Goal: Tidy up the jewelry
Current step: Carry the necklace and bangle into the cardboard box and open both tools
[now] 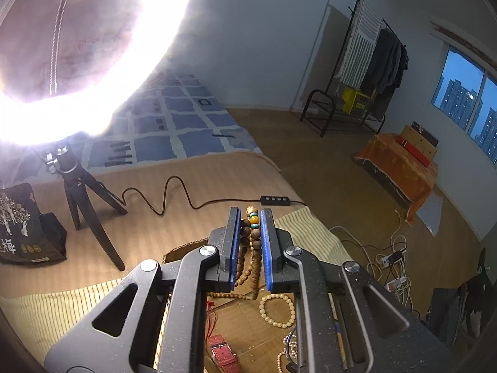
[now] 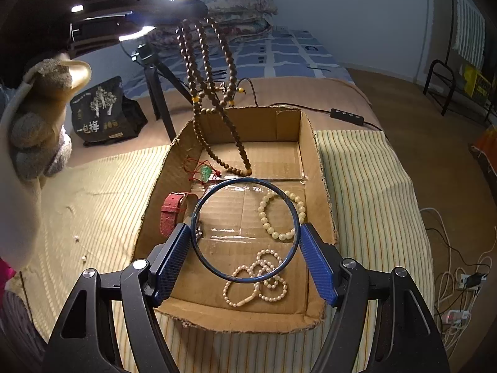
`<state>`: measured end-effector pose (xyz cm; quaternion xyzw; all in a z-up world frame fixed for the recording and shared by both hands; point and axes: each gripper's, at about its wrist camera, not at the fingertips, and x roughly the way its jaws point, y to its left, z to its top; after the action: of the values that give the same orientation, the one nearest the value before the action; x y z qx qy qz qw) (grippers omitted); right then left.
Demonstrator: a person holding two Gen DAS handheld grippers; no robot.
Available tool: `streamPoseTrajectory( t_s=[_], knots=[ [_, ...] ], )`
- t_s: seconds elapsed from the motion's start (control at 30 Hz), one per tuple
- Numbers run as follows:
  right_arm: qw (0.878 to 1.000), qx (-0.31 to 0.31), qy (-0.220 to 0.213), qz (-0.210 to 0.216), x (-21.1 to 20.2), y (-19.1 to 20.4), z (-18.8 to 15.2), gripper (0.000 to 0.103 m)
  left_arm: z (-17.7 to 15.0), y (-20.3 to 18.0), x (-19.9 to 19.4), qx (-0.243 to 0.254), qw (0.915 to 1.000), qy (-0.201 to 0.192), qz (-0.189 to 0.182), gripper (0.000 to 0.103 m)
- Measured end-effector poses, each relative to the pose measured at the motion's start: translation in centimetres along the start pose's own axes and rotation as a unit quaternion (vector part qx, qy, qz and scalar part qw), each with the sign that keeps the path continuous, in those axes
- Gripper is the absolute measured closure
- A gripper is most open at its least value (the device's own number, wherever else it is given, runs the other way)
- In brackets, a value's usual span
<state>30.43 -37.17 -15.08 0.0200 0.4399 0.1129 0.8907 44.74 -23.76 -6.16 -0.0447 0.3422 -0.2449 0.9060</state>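
Note:
My left gripper is shut on a long brown wooden bead necklace and holds it raised; in the right wrist view its strands hang down into the cardboard box. My right gripper is shut on a thin blue bangle, held above the box. In the box lie a cream bead bracelet, a pearl necklace, a red watch strap and a green pendant on red cord.
The box sits on a striped cloth on a bed. A ring light on a black tripod and a black bag stand behind it. A cable with a control switch runs past the box. A gloved hand is at left.

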Motion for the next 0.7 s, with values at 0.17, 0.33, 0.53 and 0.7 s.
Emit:
streamPoseTrajectory(
  t_s=[0.17,0.33,0.53,0.7],
  knots=[
    [1.0,-0.002,0.003,0.0,0.5,0.2,0.1,0.031,-0.4,-0.2,0.7,0.009,0.9998,0.016,-0.005,0.092],
    [1.0,0.001,0.005,-0.001,1.0,0.3,0.2,0.031,-0.7,-0.2,0.9,0.007,0.9996,0.028,-0.003,0.071],
    [1.0,0.008,0.011,0.002,1.3,0.2,0.1,0.024,-1.1,0.2,0.5,0.0,0.9996,0.028,-0.005,0.062],
    [1.0,0.009,0.009,0.0,0.8,0.5,0.1,0.024,-1.5,0.4,-0.2,0.001,0.9996,0.028,0.0,0.062]
  ],
)
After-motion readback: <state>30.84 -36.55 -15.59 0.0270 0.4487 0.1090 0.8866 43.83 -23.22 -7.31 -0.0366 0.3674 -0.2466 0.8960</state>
